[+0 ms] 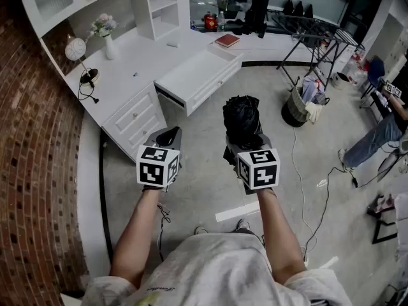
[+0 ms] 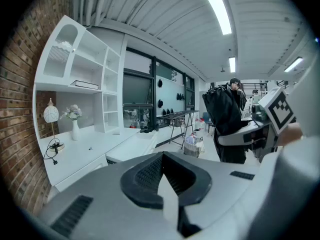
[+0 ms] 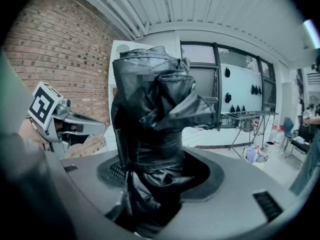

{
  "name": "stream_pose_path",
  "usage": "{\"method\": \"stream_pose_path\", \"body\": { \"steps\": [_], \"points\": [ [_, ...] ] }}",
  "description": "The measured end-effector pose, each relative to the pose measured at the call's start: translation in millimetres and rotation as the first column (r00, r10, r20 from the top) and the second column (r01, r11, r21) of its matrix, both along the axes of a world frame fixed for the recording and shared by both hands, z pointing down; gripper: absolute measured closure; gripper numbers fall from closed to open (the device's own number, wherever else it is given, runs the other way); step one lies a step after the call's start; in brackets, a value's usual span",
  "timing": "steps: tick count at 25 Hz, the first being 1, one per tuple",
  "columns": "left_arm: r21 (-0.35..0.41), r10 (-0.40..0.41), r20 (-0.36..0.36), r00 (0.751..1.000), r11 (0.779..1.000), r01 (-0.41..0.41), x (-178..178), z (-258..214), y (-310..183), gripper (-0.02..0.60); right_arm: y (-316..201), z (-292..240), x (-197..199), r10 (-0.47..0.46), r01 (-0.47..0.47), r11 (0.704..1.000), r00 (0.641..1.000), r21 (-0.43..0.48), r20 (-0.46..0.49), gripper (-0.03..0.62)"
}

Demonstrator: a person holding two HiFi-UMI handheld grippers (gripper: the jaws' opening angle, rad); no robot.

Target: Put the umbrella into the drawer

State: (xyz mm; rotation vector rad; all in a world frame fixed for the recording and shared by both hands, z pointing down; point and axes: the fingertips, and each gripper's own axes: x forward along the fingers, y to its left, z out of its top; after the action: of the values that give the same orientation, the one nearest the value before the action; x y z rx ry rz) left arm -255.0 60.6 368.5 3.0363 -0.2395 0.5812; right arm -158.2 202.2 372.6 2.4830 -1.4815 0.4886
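A folded black umbrella (image 1: 241,120) stands upright in my right gripper (image 1: 243,146), whose jaws are shut on its lower part. In the right gripper view the umbrella (image 3: 155,114) fills the middle between the pads of the right gripper (image 3: 150,184). My left gripper (image 1: 167,136) is held beside it at the left, shut with nothing in it; its jaws meet in the left gripper view (image 2: 167,184). The white drawer (image 1: 197,75) stands pulled out of the desk (image 1: 127,69), ahead of both grippers. From the left gripper view the umbrella (image 2: 225,114) is seen at the right.
A brick wall (image 1: 38,139) curves along the left. On the desk stand a vase (image 1: 108,40), a small clock (image 1: 75,48) and a red book (image 1: 227,40). A laundry basket (image 1: 303,104), a drying rack (image 1: 312,34), floor cables (image 1: 299,171) and a person (image 1: 382,132) are at the right.
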Motion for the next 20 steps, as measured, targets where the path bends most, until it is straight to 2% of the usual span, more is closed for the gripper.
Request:
{"method": "stream_pose_path", "body": {
  "steps": [12,20],
  "points": [
    [0.021,0.013,-0.003,1.000,1.000,-0.013,16,-2,-2,0.584,0,7,11,0.001,-0.001,1.000,1.000,0.018,0.017,0.336],
    [0.053,0.005,0.001,1.000,0.999,-0.005,54,-5,-7,0.584,-9,11,45,-0.026,0.024,0.999,0.999,0.047,0.035,0.336]
  ]
}}
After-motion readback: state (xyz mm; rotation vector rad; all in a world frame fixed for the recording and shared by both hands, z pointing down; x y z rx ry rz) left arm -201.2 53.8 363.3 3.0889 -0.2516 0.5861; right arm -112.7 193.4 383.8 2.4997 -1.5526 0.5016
